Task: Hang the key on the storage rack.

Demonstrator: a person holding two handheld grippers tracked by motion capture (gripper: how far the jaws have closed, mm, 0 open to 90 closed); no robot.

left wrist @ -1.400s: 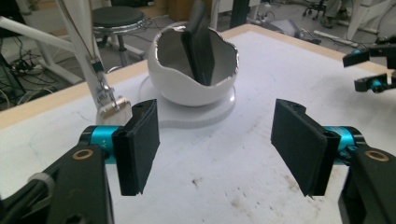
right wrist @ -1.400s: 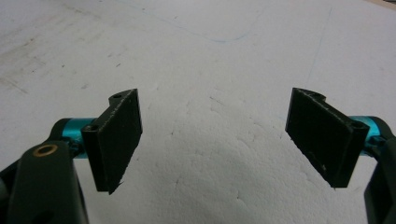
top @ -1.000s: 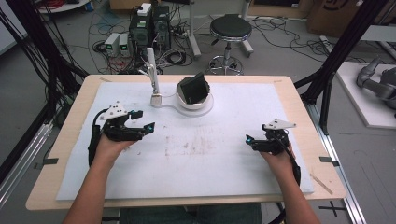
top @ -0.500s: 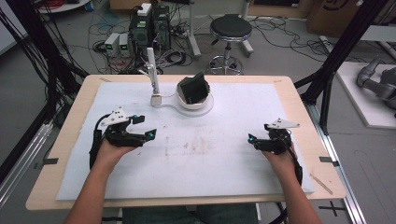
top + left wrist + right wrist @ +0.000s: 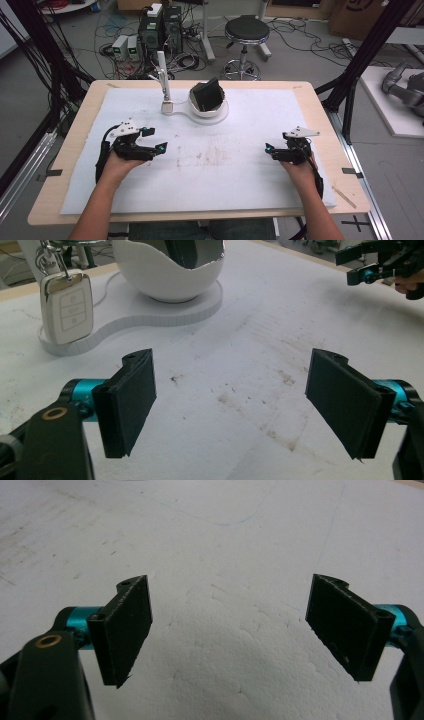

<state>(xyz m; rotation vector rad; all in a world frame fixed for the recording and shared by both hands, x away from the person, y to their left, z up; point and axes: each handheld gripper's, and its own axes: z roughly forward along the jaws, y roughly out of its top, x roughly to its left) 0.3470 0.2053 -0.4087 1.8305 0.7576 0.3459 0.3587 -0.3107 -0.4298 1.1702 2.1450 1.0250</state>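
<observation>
Both tongs rest on the white counter [image 5: 240, 165], spread and empty: left tongs [image 5: 152, 140], right tongs [image 5: 268, 150]; the key fob [image 5: 66, 307] hangs near.

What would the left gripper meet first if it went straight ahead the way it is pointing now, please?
Probably the white stand: the left gripper, jaws open with nothing between them, looks across bare white mat toward the stand's flat base and egg-shaped bowl. The key fob hangs left of that line. Depth is uncertain.
</observation>
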